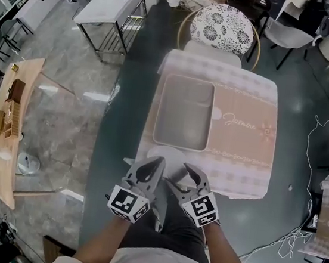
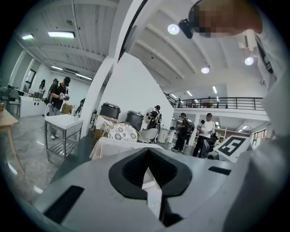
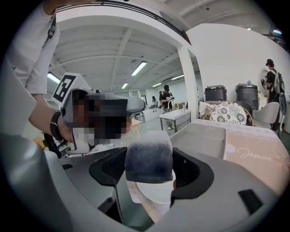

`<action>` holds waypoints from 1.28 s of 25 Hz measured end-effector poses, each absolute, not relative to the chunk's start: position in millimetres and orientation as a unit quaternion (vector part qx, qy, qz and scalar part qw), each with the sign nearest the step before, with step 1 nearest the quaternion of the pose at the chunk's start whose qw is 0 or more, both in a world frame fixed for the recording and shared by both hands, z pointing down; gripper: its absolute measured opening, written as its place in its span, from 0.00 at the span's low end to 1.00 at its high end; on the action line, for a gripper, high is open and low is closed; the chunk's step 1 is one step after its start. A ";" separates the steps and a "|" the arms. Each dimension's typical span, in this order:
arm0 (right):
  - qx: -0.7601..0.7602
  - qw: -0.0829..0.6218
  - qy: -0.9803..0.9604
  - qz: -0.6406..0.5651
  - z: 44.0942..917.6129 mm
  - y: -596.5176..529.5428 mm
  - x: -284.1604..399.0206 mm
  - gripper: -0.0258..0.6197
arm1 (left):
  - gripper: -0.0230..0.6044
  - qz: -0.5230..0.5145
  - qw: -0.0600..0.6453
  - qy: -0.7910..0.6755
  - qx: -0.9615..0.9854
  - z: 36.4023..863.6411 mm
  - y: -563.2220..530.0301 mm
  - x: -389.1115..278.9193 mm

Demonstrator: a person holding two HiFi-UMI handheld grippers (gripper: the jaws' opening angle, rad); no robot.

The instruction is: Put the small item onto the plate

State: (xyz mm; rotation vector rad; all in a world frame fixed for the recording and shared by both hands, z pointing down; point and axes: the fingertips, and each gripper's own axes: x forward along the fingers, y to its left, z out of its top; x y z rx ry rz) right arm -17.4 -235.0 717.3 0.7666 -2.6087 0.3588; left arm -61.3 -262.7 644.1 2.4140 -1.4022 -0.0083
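Put-down at hand: our right gripper (image 3: 149, 161) is clamped on the small item (image 3: 148, 152), a rounded, soft-looking block. It is dark blue-grey with a pale, frosted cap and is pinched between the black pads. It hangs over the plain white plate (image 3: 155, 193), which shows just beneath it at 6 o'clock in the right gripper view. Our left gripper (image 2: 147, 166) sits at 9 o'clock of the right one, its jaws drawn together on nothing. In the head view the plate lies by the table's near edge, at 12 o'clock from both grippers. Farther along that line a shallow grey rectangular tray (image 1: 184, 109) rests on a pink tablecloth (image 1: 243, 153) with a checked border. We judge the set-down to be the step in hand. We would lower the item straight until its underside meets the smooth plate near the middle. Then we would part the jaws slowly and only slightly, because a spongy body may cling to one pad and tip. We would draw back toward 6 o'clock, above the rim, with the left gripper held aside.
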 end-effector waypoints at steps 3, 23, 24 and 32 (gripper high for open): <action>0.266 0.222 -0.929 0.128 735.6 -233.8 -18.2 0.49 | 0.05 -0.001 0.179 -0.496 0.849 655.2 -264.9 -61.7; 0.205 0.396 -0.888 0.106 828.0 -243.1 -25.2 0.49 | 0.05 0.010 0.198 -0.511 0.836 694.4 -283.2 -70.6; 0.202 0.402 -0.886 0.109 830.2 -242.7 -25.1 0.49 | 0.05 0.011 0.199 -0.512 0.836 693.9 -282.9 -71.2; 0.195 0.427 -0.876 0.113 828.3 -246.4 -26.5 0.49 | 0.05 0.018 0.208 -0.517 0.830 682.9 -276.8 -71.9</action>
